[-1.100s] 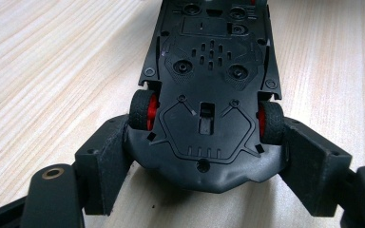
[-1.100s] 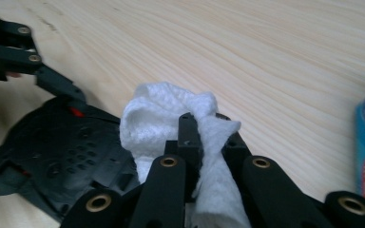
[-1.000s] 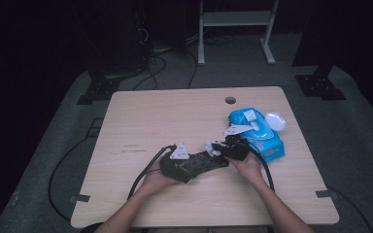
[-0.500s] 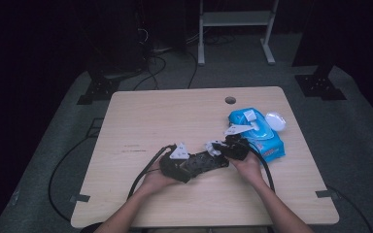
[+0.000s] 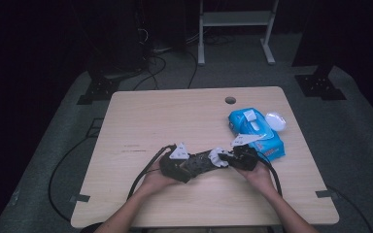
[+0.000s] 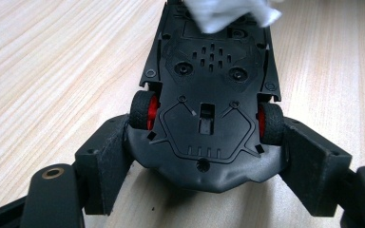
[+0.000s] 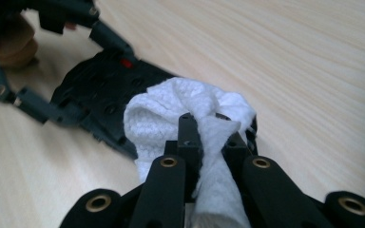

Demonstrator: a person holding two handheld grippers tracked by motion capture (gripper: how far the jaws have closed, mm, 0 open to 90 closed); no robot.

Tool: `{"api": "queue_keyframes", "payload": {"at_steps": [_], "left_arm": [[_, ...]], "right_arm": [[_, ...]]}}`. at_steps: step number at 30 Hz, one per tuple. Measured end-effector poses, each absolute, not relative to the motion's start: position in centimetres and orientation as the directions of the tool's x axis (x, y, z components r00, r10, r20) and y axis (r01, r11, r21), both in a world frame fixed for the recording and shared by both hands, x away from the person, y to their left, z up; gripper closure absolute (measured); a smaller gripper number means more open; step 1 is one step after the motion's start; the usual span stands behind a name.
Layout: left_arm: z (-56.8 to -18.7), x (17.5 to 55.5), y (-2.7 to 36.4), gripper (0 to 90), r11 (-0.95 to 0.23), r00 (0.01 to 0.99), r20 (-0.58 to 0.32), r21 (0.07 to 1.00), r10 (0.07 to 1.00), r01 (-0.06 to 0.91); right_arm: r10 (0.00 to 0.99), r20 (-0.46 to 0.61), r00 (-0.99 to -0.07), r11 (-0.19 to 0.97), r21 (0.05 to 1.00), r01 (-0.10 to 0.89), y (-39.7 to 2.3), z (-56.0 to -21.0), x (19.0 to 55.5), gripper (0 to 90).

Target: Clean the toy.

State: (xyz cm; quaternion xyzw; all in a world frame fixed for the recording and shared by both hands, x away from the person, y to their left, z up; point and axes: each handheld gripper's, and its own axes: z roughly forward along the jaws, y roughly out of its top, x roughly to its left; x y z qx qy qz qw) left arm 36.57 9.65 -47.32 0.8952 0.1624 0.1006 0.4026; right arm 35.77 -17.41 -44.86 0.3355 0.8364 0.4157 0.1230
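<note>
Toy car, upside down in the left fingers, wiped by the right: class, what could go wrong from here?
1. The toy car is gripped only at its rear wheels, so wiping pressure may twist it loose.
2. The white wipe hangs bunched from the right gripper and could snag on the underside.

A black toy car (image 6: 211, 95), its matte underside patterned with small holes and moulded lines, shows red wheel hubs inside black tyres (image 6: 145, 110). A white wipe (image 7: 190, 118) with a fine dimpled weave rests against it. Both sets of tongs, left (image 6: 204, 161) and right (image 7: 204, 137), are black with brass-coloured rivets. The table (image 5: 175, 116) is pale wood with streaky grain. A bright blue wipes pack (image 5: 255, 131) bears a white flap, beside a white lid (image 5: 275, 121).
</note>
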Motion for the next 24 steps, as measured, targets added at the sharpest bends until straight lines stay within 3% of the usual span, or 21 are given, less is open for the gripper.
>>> {"api": "queue_keyframes", "payload": {"at_steps": [6,14,24], "left_arm": [[-47.3,36.6,9.6,23.8,-0.611,0.926,0.038,0.761,0.377,0.217],[-47.3,36.6,9.6,23.8,-0.617,0.926,0.042,0.757,0.376,0.216],[-47.4,36.7,9.6,23.8,-0.615,0.926,0.032,0.756,0.375,0.223]], "right_arm": [[0.685,0.112,-0.72,0.398,0.77,0.498,-19.6,-45.1,35.5,82.7],[0.636,0.087,-0.767,0.441,0.775,0.453,-17.9,-44.8,34.6,82.6],[0.686,0.068,-0.724,0.434,0.761,0.483,-18.9,-44.7,35.8,82.6]]}}
